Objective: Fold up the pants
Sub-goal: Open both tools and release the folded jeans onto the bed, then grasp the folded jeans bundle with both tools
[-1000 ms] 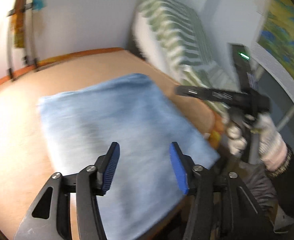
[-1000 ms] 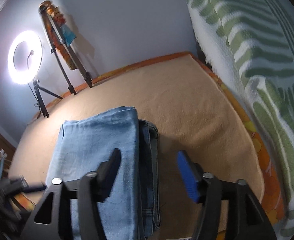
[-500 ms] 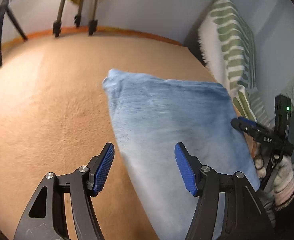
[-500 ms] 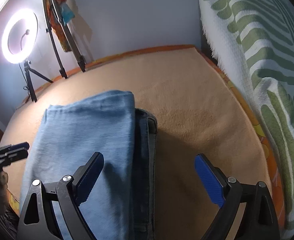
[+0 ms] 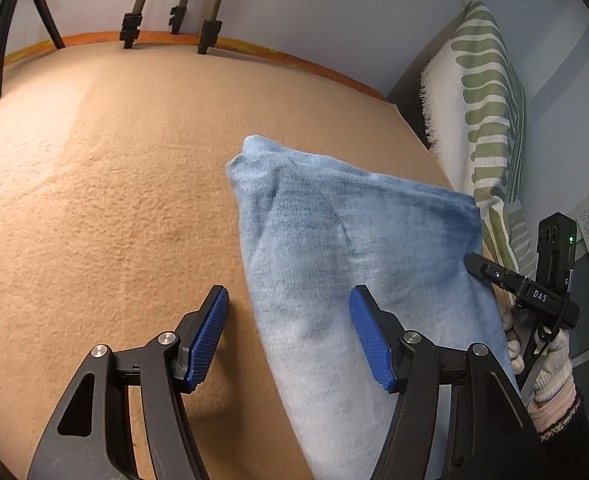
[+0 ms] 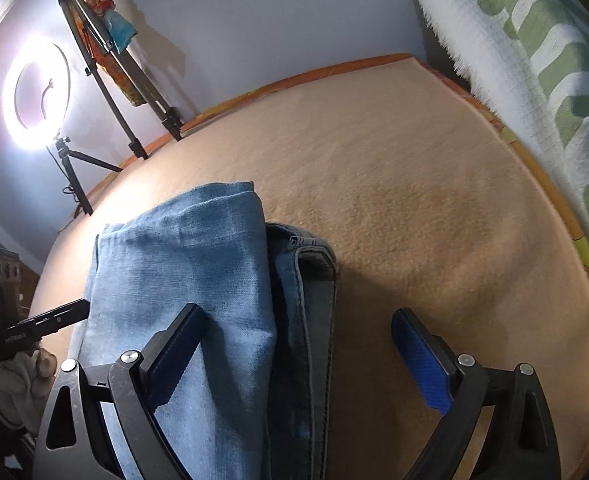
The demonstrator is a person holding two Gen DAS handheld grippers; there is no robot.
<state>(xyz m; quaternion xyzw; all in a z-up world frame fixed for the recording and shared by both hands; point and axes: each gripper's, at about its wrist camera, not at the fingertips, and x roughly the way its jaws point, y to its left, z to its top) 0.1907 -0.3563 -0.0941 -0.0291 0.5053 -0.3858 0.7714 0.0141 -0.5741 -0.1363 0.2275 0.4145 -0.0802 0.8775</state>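
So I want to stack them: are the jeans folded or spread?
Folded. The jeans lie as a compact stack on the blanket, pale layer over the darker waistband.

Both tools are matte black with angular, cut-out finger arms. The left gripper [image 5: 290, 332] carries ribbed blue pads [image 5: 208, 336] on its fingertips and round silver screws at the joints. The right gripper [image 6: 300, 350] matches it: the same blue ribbed pads [image 6: 422, 360], the same silver screw heads, light scuffs on the black plastic. Its body bears white lettering reading "DAS", with a small green light on the upright block behind. The right hand [image 5: 542, 364] wears a pale knit glove with a pinkish cuff above a dark sleeve; the left hand [image 6: 18, 380] wears a similar light glove.
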